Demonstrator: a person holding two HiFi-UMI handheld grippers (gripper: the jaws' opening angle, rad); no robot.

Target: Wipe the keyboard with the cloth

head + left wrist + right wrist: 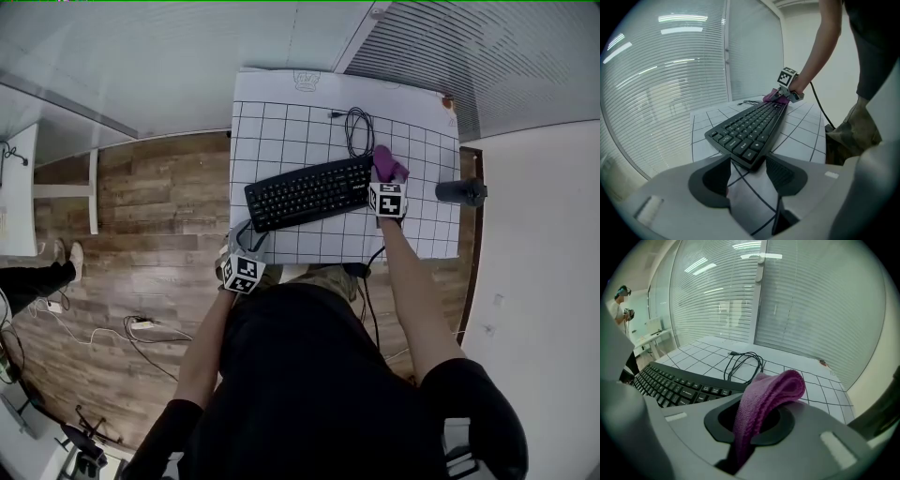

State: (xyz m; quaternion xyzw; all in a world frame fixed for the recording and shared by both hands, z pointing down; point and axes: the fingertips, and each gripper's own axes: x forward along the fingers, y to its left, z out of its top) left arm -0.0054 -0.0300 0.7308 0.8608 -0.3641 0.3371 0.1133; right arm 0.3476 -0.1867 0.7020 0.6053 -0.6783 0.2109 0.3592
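A black keyboard (309,192) lies slanted on the white grid mat (281,127). Its coiled cable (357,129) rests behind it. My right gripper (386,187) is at the keyboard's right end and is shut on a purple cloth (389,164). In the right gripper view the cloth (764,394) rises from between the jaws and folds over them, with the keyboard (675,385) to the left. My left gripper (242,267) sits at the table's near left edge. Its jaws stand apart, and the keyboard's near corner (750,152) is at my left gripper's (747,161) tips.
A dark cylinder (461,192) sticks out at the table's right edge. Wooden floor (150,206) with loose cables (141,326) lies to the left. A person's legs (37,279) are at the far left. Blinds (754,291) stand behind the table.
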